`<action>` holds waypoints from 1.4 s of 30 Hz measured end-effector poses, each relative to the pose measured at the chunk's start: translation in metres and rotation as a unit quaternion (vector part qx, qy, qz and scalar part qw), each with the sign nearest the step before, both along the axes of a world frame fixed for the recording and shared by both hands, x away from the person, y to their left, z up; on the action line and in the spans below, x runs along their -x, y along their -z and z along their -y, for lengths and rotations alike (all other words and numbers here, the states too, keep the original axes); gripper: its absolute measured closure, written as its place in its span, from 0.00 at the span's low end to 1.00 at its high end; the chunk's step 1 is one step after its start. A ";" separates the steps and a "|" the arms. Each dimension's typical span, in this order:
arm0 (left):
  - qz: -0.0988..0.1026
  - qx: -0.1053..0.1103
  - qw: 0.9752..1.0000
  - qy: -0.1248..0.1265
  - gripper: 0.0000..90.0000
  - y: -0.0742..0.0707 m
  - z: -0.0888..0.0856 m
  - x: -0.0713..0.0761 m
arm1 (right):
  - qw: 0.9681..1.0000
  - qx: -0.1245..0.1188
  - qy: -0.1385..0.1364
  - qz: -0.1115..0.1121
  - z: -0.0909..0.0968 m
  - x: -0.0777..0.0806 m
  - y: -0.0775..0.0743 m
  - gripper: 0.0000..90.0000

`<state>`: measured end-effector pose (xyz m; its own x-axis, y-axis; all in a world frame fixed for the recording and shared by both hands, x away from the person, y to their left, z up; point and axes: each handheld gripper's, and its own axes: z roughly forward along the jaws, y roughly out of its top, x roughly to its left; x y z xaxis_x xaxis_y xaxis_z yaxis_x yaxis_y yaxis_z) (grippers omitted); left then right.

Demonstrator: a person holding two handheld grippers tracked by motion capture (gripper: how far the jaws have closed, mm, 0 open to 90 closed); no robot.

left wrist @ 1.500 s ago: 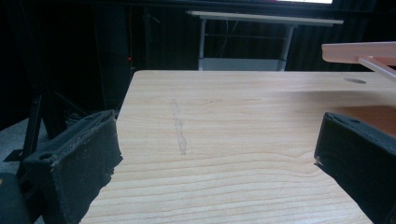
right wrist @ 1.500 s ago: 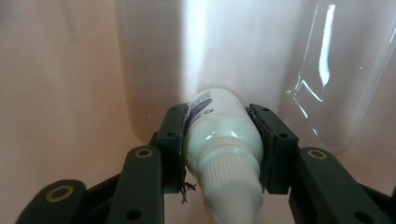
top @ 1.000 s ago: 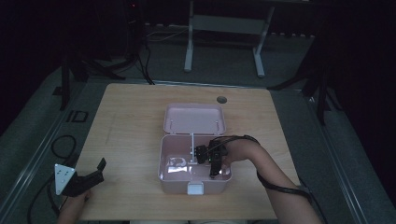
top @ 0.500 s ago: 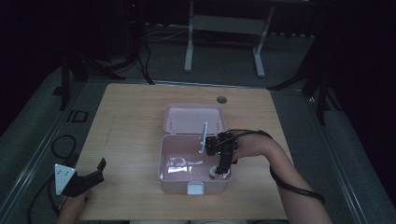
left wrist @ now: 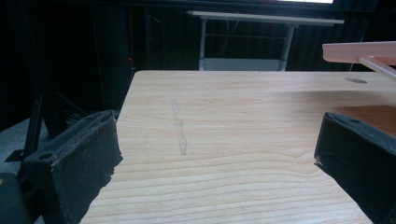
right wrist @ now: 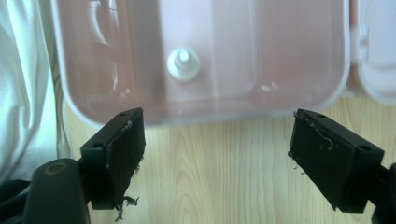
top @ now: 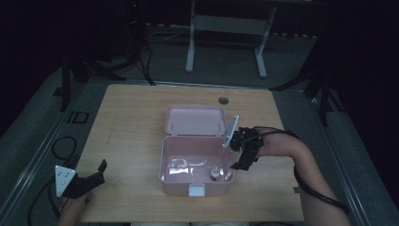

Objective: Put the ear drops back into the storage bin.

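On the wooden table point(top: 136, 127), near its middle, sits an open pink plastic box point(top: 164, 160) with its hinged lid point(top: 194, 120) laid back flat behind it. Inside the box, toward the front right corner, stands a small white capped piece point(top: 215, 173), perhaps a tiny bottle or knob; in the right gripper view it shows as a round white cap point(right wrist: 184, 63) on the box floor beside a shallow moulded divider. A pale, glossy scrap, possibly a bit of clear wrap, lies on the left half of the box floor point(top: 179, 165); what it is I cannot tell.

The right gripper point(top: 241, 160) hangs just outside the box's right wall, jaws spread wide with nothing between them; they have just been opening, and the white piece rests free in the box. The left gripper point(top: 91, 176) sits well apart at the table's front left corner, jaws parted and empty.

Risks, as I judge them: the light box could slide or tip if the right gripper catches its rim, since nothing steadies it. The small white piece looks top-heavy and could topple or roll with a bump. Closing the lid one-handed might push the box backward or leave the front latch point(top: 197, 190) unfastened.
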<state>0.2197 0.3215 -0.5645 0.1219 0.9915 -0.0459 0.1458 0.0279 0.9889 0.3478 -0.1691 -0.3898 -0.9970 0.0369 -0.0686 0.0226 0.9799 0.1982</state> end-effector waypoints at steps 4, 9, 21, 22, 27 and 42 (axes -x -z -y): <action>0.000 0.000 1.000 -0.001 0.00 0.000 0.000 0.000 | 1.000 0.000 0.016 -0.001 0.015 -0.001 0.007 0.20; 0.000 0.000 1.000 -0.001 0.00 0.000 0.000 0.000 | 0.999 -0.011 0.043 0.005 0.033 -0.004 0.019 0.20; 0.000 0.000 1.000 -0.001 0.00 0.000 0.000 0.000 | 0.994 -0.033 0.101 -0.013 0.074 -0.008 0.073 0.20; 0.000 0.000 1.000 -0.001 0.00 0.000 0.000 0.000 | 0.994 -0.032 0.107 -0.013 0.077 -0.008 0.077 0.20; 0.000 0.000 1.000 -0.001 0.00 0.000 0.000 0.000 | 0.990 -0.048 0.130 -0.009 0.090 -0.009 0.090 0.20; 0.000 0.000 1.000 -0.001 0.00 0.000 0.000 0.000 | 0.971 -0.131 0.199 0.007 0.125 -0.001 0.121 0.19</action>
